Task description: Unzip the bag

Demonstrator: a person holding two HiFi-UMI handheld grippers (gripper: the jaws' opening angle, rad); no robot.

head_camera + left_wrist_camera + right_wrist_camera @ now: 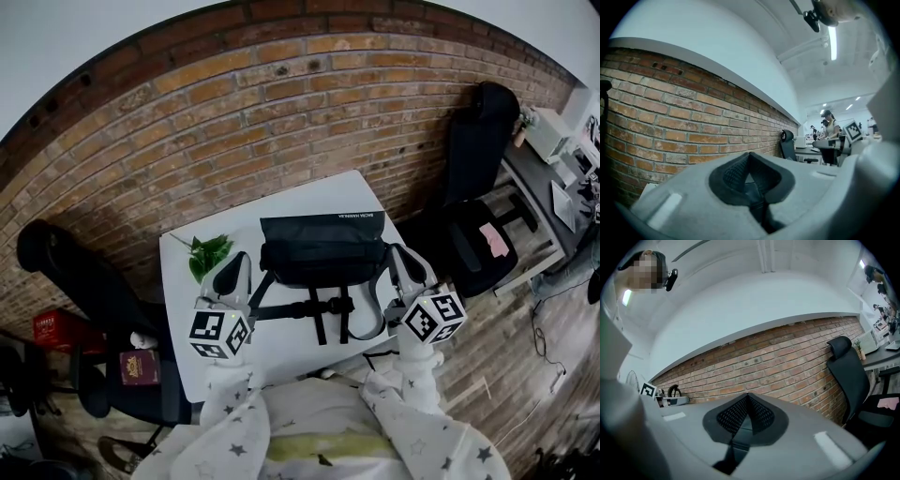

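Leaves (208, 253): by the table's (281, 202) left edge.
Left gripper (236, 262): jaws clenched together, empty, beside the bag's left end.
Bag (323, 248): at the table's middle, straps trailing toward the near edge.
Right gripper (401, 255): jaws clenched together, empty, beside the bag's right end.

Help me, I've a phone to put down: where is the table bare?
Bare: the table's far strip between bag and wall-side edge, and the near strip below the straps. Crowded: leaves and left gripper at left, right gripper at right.
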